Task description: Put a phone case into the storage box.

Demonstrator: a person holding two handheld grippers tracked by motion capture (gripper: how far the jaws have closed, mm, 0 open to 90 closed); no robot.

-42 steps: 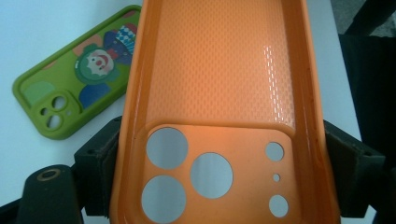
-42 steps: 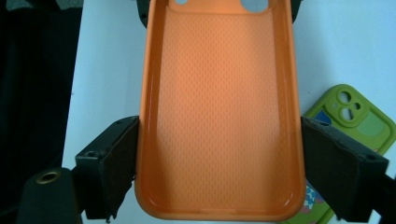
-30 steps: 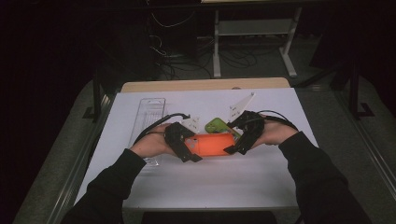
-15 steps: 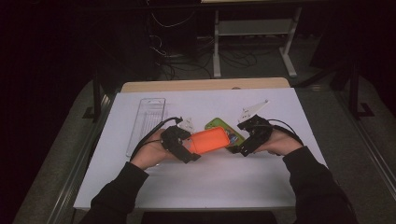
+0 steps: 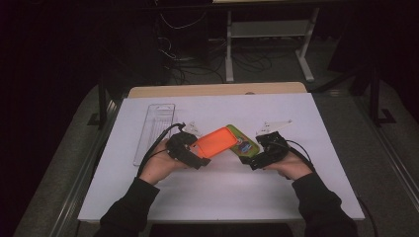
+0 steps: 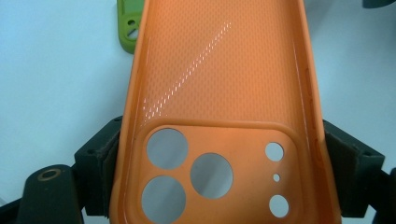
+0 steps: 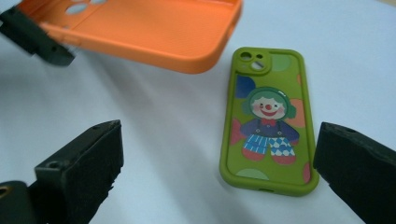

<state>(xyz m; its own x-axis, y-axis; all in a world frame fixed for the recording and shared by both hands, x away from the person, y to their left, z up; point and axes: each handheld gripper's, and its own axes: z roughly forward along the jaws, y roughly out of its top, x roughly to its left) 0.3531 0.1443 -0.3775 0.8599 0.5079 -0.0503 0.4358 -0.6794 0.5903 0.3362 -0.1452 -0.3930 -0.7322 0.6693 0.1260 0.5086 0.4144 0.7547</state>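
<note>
An orange phone case (image 5: pixel 217 140) hangs tilted above the white table, inner side up, and my left gripper (image 5: pixel 197 154) is shut on its camera-hole end. In the left gripper view both pads press the case's (image 6: pixel 219 84) long sides, with the left gripper (image 6: pixel 224 163) at the holes. A green phone case (image 5: pixel 243 143) with a clown picture lies flat on the table, partly under the orange one. My right gripper (image 5: pixel 250 159) is just right of it, low over the table. In the right gripper view the right gripper (image 7: pixel 224 172) stands open with the green case (image 7: pixel 268 121) in front of it between the jaws, untouched; the orange case (image 7: pixel 154 28) is above.
A clear plastic tray (image 5: pixel 154 129) lies at the table's left. Small white pieces rest near the left hand (image 5: pixel 190 127) and behind the right hand (image 5: pixel 274 126). A wooden strip (image 5: pixel 217 90) edges the back of the white table (image 5: pixel 222 192).
My right gripper has come off the orange case and moved right and down toward the table. The case now tilts in the left gripper alone, and more of the green case shows.
</note>
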